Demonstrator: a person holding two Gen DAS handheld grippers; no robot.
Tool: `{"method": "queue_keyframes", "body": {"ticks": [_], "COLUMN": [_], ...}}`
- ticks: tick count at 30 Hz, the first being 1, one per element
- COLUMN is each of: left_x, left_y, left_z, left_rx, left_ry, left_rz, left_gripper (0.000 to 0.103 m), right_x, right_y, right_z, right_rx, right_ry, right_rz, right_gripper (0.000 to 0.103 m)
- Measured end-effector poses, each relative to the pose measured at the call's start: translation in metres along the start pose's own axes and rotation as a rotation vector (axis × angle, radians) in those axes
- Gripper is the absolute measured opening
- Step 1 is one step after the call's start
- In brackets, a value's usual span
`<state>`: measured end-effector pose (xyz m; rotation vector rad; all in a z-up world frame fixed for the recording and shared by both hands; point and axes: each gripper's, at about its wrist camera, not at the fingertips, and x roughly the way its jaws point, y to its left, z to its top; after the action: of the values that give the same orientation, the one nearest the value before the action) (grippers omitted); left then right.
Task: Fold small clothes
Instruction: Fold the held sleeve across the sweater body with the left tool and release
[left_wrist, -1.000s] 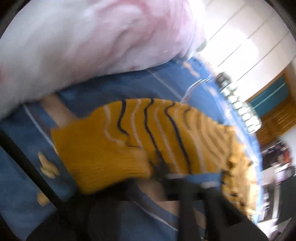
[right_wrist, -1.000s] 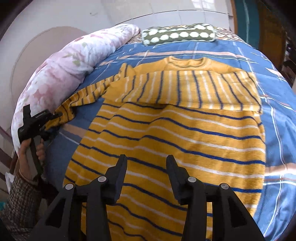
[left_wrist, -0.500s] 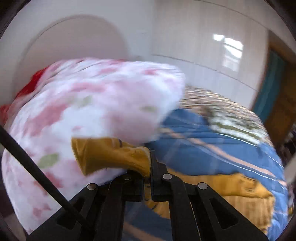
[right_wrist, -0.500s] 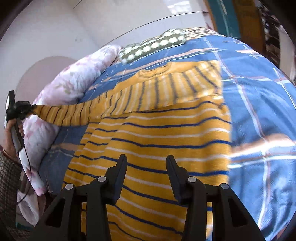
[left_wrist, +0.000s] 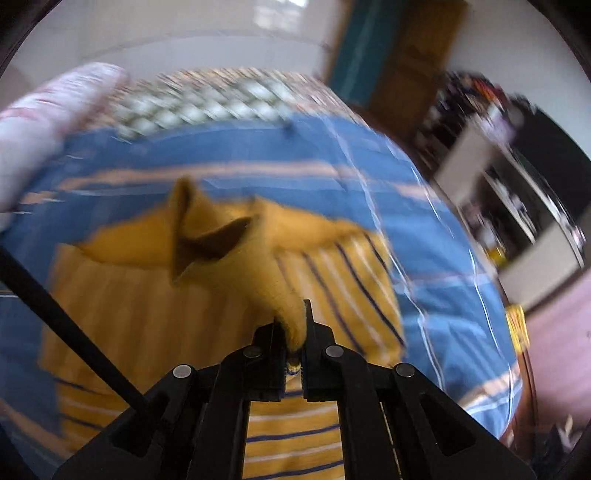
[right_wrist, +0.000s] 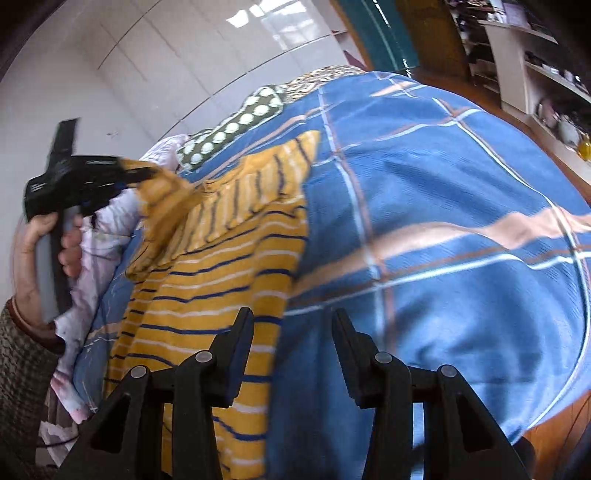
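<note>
Bed with a blue plaid cover carries the work; white wall behind, shelving off to the far side.

Item: yellow striped sweater, lying flat along the near-left part of the bed, body spread out and one sleeve already laid across the chest area. The other sleeve is lifted off the bed, its cuff pinched in your left gripper. Jaws there are together, clamped on the cuff; knit bulges out above the tips. From the right wrist view the same gripper sits up at the left, in your hand, with the sleeve hanging from it down toward the shoulder.

Your right gripper hovers low over the sweater's near edge, jaws apart, holding nothing. Its left finger overlaps the yellow knit; the right one is over bare cover.

Step in hand, by my reading: sleeve fold, second sleeve being carried inward over the body.

Next move calls for: bring the cuff across and down onto the chest, flat and in line with the first sleeve, then release. Watch for the sleeve twisting; the left view is blurred, so its lie is uncertain.

Beyond: a dotted green pillow at the head, a pink floral quilt rolled along the left side.
</note>
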<state>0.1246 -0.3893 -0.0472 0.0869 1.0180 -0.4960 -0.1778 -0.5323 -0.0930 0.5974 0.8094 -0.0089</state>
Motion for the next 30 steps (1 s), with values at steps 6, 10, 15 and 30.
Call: {"method": "queue_keyframes", "body": {"ticks": [6,10,15,30], "left_x": [0.005,-0.038,-0.104,-0.174], "left_y": [-0.013,0.006,0.053,0.200], "left_z": [-0.035,-0.049,-0.095,-0.226], "left_rx": [-0.043,-0.079,-0.060,-0.357], "left_ry": [0.075,0.018,-0.078,-0.153], "left_rz": [-0.254,-0.271,-0.077,0.172], "left_gripper": [0.045,0.067,0.073,0.073], "right_x": [0.005,0.007,0.016,0.155], "right_y": [-0.015,0.001,0.036,0.087], "right_z": [0.000,0.007,0.031,0.110], "right_rx": [0.041,0.008,-0.082,-0.259], "right_ry": [-0.001,-0.010,-0.032,0.147], "right_rz": [-0.008,0.009,0.023,-0.180], "right_gripper": [0.048,0.048,0.048,0.016]}}
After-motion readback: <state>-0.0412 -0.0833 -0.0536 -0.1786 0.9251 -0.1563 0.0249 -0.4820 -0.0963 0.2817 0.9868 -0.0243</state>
